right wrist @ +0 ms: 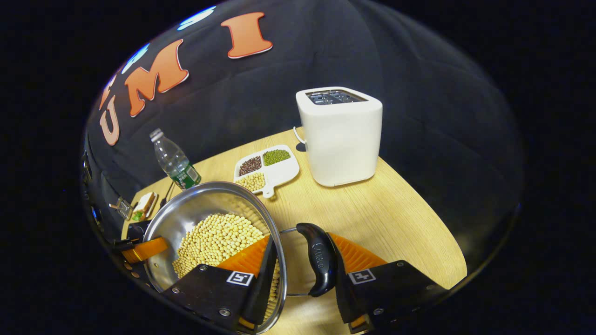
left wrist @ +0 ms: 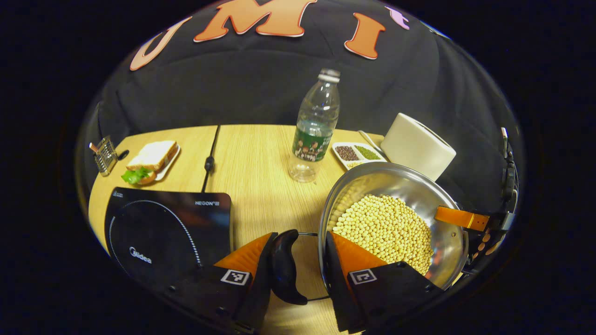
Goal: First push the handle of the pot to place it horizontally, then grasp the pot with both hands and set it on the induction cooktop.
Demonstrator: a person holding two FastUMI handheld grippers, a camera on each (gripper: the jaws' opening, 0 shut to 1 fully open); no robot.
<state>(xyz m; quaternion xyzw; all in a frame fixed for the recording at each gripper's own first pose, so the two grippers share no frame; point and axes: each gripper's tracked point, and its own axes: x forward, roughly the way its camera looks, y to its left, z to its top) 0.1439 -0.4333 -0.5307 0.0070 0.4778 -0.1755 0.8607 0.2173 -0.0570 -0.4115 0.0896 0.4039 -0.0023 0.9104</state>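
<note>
A steel pot [left wrist: 396, 179] full of soybeans [left wrist: 386, 228] is held between both grippers, right of the black induction cooktop [left wrist: 163, 232]. My left gripper [left wrist: 300, 237] is shut across the pot's edge: one finger presses the black side handle [left wrist: 285, 265], the other lies inside the wall. In the right gripper view, my right gripper [right wrist: 299, 238] clamps the opposite side of the pot [right wrist: 195, 204] the same way, with its handle [right wrist: 319, 260] between the fingers. Each view shows the other gripper's orange finger [left wrist: 461, 217] [right wrist: 144, 249] at the far rim. Whether the pot touches the table I cannot tell.
A water bottle [left wrist: 315, 125] stands behind the pot. A white toaster [right wrist: 342, 135] and a divided dish of beans [right wrist: 267, 167] sit at the back right. A sandwich plate [left wrist: 151, 160], a small wire rack [left wrist: 104, 156] and the cooktop's cable [left wrist: 209, 158] lie beyond the cooktop.
</note>
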